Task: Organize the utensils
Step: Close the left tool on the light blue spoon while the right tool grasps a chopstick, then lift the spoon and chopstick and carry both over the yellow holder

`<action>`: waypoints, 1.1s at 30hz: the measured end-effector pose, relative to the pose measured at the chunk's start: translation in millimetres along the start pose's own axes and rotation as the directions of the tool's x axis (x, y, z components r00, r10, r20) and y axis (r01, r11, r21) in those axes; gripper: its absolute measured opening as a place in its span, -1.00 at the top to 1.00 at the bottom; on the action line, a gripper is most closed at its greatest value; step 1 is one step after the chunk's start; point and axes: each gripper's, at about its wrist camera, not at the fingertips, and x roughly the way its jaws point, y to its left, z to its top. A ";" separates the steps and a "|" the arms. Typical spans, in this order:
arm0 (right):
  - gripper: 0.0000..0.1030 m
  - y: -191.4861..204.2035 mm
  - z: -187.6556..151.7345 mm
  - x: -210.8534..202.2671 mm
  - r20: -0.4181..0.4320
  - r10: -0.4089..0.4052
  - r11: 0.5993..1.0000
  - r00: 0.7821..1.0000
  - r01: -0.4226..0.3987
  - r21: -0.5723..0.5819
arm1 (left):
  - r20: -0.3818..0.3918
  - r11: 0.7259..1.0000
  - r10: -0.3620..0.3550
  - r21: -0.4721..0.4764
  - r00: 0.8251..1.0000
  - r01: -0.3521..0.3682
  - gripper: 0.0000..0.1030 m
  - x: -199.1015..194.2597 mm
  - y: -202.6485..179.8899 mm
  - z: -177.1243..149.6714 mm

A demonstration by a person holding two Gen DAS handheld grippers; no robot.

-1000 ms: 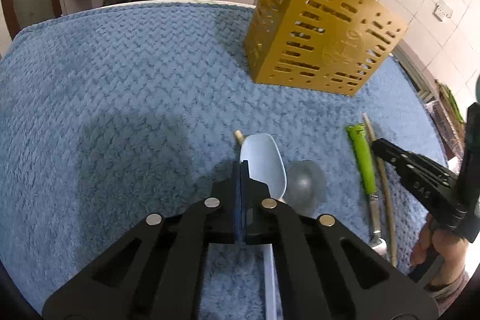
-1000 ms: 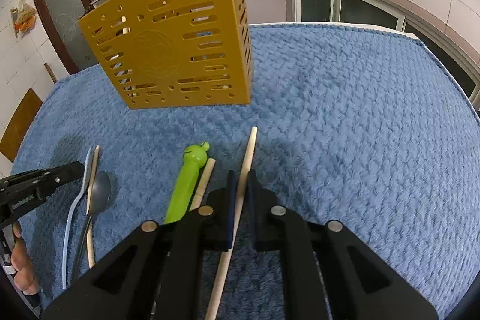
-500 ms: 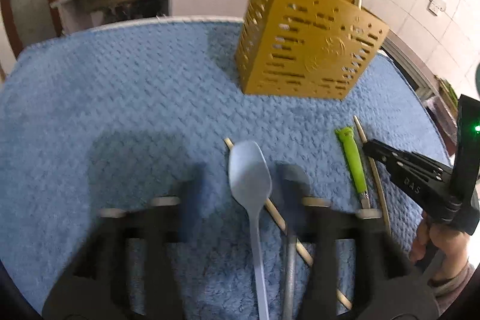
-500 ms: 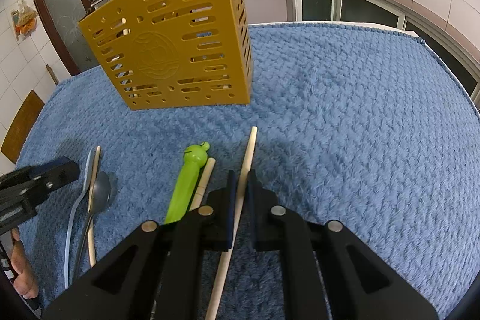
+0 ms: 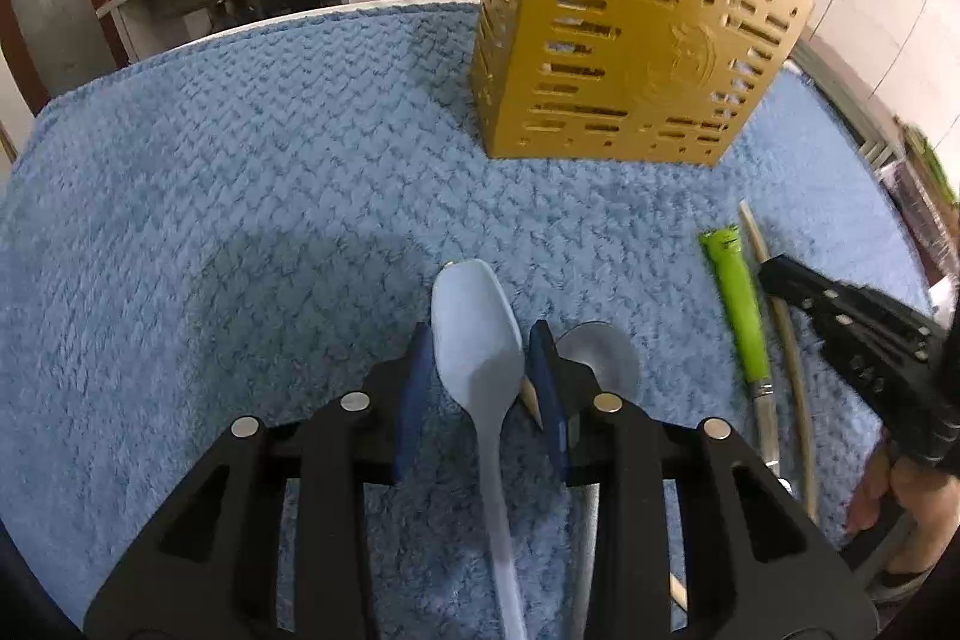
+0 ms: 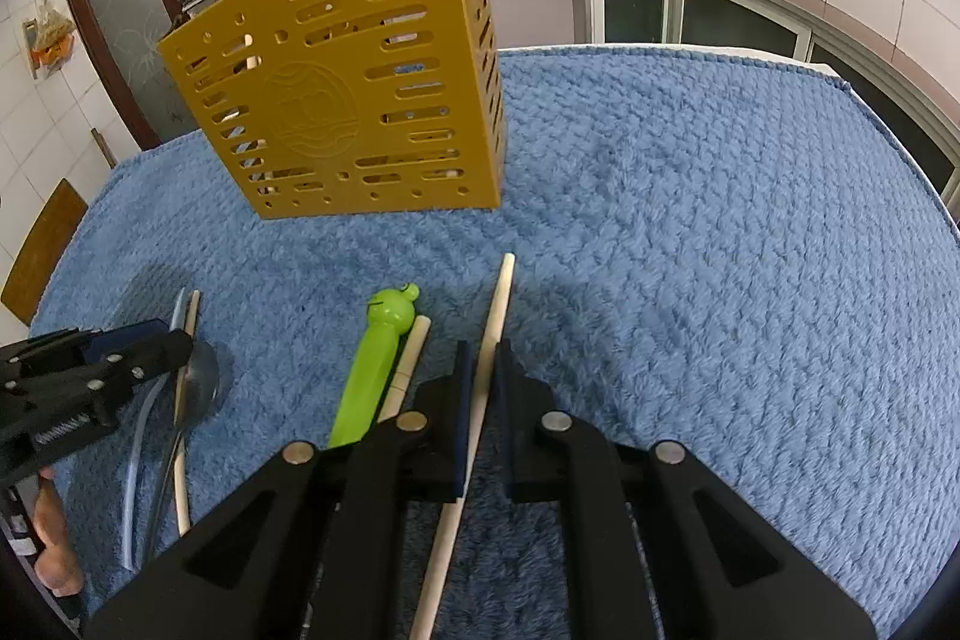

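A light blue spoon (image 5: 474, 340) lies on the blue towel (image 5: 240, 220). Its bowl sits between the fingers of my left gripper (image 5: 477, 358), whose jaws are closing with only slim gaps left. A wooden chopstick (image 5: 531, 400) pokes out under the spoon, and a metal spoon (image 5: 600, 352) lies just to its right. My right gripper (image 6: 483, 358) is shut on another wooden chopstick (image 6: 501, 292) that rests on the towel. A green-handled utensil (image 6: 375, 376) and a further chopstick (image 6: 411, 358) lie left of it. The yellow slotted holder (image 6: 342, 100) stands behind, with pale sticks in it.
The towel covers the whole table, with open cloth to the right (image 6: 690, 250) and to the left (image 5: 180, 280). The holder (image 5: 630, 40) stands at the far side. A hand (image 5: 876, 484) grips the right tool. Kitchen counters and a sink lie beyond the table edge.
My left gripper was shut near the blue spoon, then opened wide and pulled back. Now its fingers have narrowed around the spoon's bowl. The right gripper and its chopstick have not moved.
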 end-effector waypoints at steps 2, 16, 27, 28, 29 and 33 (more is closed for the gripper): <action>0.85 0.6 -0.3 -0.1 0.001 -0.001 1.000 1.000 0.001 -0.001 | 0.011 1.000 0.002 0.001 1.000 -0.002 0.37 1.3 -0.1 0.5; 0.86 0.9 2.4 -4.8 -0.005 -0.007 1.000 1.000 0.007 0.005 | 0.033 0.996 -0.061 -0.069 0.998 0.063 0.41 -6.4 16.9 1.6; 0.86 -5.1 5.9 -26.6 0.055 0.012 1.000 0.998 -0.013 0.023 | 0.120 0.998 -0.026 -0.054 0.992 0.033 0.41 -40.2 13.7 0.3; 0.86 -4.5 6.5 -29.9 0.064 0.015 1.000 0.998 -0.017 0.022 | 0.127 0.998 -0.024 -0.053 0.992 0.031 0.41 -43.6 12.4 0.3; 0.86 -5.0 7.1 -32.7 0.070 0.018 1.000 0.997 -0.019 0.022 | 0.131 0.998 -0.022 -0.053 0.991 0.029 0.42 -45.8 11.5 0.6; 0.86 -5.4 9.3 -44.0 0.095 0.030 0.999 0.995 -0.033 0.024 | 0.153 0.998 -0.013 -0.059 0.988 0.023 0.42 -57.7 12.6 0.3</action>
